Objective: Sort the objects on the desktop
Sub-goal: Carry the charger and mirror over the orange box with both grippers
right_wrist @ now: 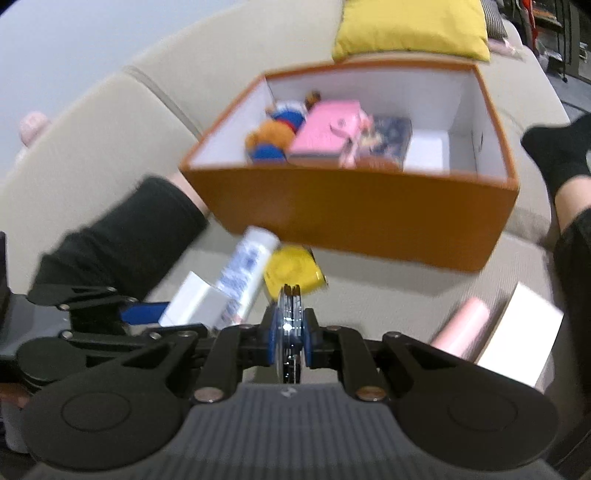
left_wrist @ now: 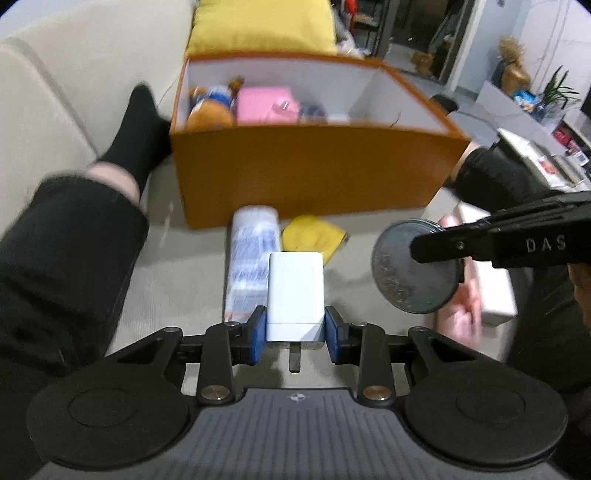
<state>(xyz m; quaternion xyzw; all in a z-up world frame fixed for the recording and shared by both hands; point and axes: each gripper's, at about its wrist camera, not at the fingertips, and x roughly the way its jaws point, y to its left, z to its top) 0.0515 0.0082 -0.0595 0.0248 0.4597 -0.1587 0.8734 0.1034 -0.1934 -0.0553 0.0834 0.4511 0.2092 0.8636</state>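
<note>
Orange box (left_wrist: 317,173), upper centre, already holds several toys; left gripper (left_wrist: 294,326) clamps a white charger (left_wrist: 295,291), right gripper (right_wrist: 291,334) clamps a round tin (right_wrist: 290,314); tube (left_wrist: 253,254) and yellow pouch (left_wrist: 314,236) remain below it.

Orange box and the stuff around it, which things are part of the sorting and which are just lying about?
Sorting:
white charger in left gripper
round tin in right gripper
orange box
white tube
yellow pouch

Lying about:
yellow cushion
beige sofa
</note>
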